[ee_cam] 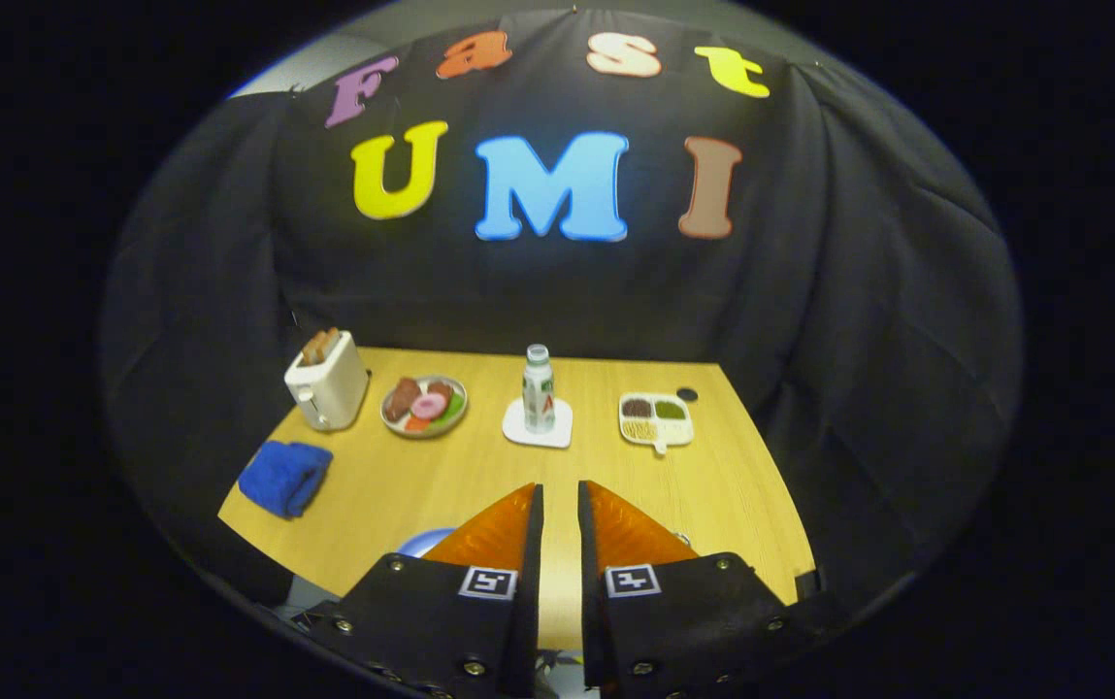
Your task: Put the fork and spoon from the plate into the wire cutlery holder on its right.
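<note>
- Gripper (559,495): fingers nearly together, narrow gap, nothing between.
- Plate (424,540): blue rim just beside left finger, mostly hidden; fork/spoon can't tell.
- Table (479,466): bare wood ahead of tips.
- Beyond: toaster (327,381), food dish (424,406), bottle (539,389), tray (655,419); blue cloth (284,477) near left edge.

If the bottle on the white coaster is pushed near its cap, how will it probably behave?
The bottle is tall and narrow, so a push near its cap would probably tip it rather than slide it. It stands on a small white coaster, which might shift beneath it. Fallen, its round body would likely roll. The hand-held gripper hangs well short, fingers nearly closed on nothing.
</note>
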A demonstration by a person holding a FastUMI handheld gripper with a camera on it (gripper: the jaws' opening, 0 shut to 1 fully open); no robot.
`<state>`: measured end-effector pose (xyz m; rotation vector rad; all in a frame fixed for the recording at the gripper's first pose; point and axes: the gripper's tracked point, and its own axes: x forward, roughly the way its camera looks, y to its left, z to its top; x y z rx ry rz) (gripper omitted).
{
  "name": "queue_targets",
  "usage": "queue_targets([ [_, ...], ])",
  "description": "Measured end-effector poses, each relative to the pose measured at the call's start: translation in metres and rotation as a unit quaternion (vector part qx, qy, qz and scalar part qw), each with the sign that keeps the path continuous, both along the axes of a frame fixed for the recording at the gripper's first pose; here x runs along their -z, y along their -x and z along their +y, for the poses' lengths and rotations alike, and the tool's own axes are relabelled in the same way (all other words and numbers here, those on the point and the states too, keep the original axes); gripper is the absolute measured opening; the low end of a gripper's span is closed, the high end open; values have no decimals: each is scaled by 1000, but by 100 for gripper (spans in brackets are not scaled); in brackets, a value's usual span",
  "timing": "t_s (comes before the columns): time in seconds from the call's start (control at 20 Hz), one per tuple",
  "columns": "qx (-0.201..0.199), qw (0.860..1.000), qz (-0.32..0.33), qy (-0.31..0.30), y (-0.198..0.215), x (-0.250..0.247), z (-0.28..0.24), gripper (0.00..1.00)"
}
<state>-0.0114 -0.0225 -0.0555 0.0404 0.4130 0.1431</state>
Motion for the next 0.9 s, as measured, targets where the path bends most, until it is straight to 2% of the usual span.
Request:
queue_targets([
  [0.2,19,992,-127,-4,8,-43,13,19],
  [0.35,22,985,-166,-30,15,-56,24,19],
  [0.55,24,977,-210,9,16,-60,34,20],
  [0.6,21,975,-221,12,16,-62,40,38],
  [0.65,17,973,-230,15,14,-59,44,42],
  [0.75,15,972,-235,-5,13,-54,55,58],
  [0.9,13,968,-250,-17,10,-52,72,99],
])
